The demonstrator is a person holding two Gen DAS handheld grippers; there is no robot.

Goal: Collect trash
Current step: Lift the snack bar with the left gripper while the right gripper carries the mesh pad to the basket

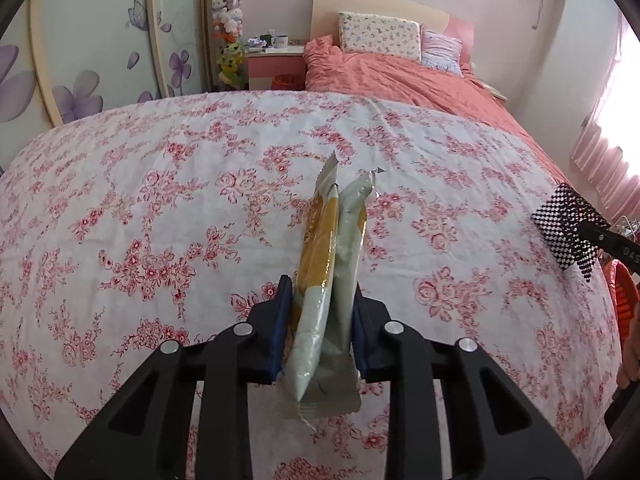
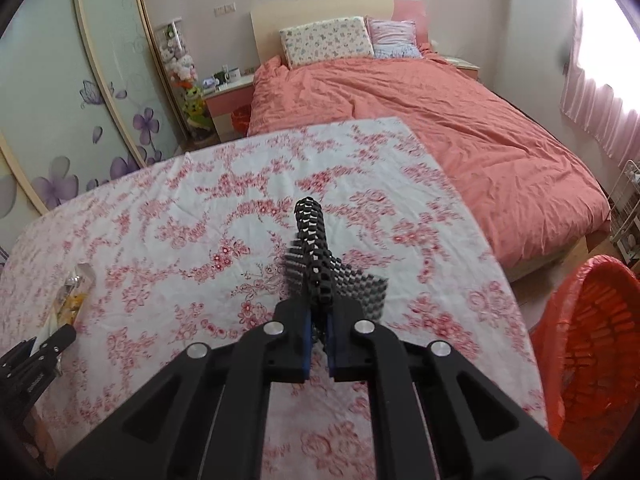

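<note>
Our left gripper (image 1: pixel 320 336) has its fingers clamped on a yellow-and-white snack wrapper (image 1: pixel 330 280) above the floral worktop (image 1: pixel 160 200). Our right gripper (image 2: pixel 318 336) pinches a black mesh scrap (image 2: pixel 316 252), beside the red bin (image 2: pixel 592 344).

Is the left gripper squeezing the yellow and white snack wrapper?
Touching. In the left wrist view, the left gripper has both blue pads pressed flat against the sides of the snack wrapper, which stands pinched upright above the flowery cloth.

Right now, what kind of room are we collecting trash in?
A bedroom, it seems: a bed with a coral duvet and pillows, a nightstand, and a wardrobe with flowered sliding doors.
</note>
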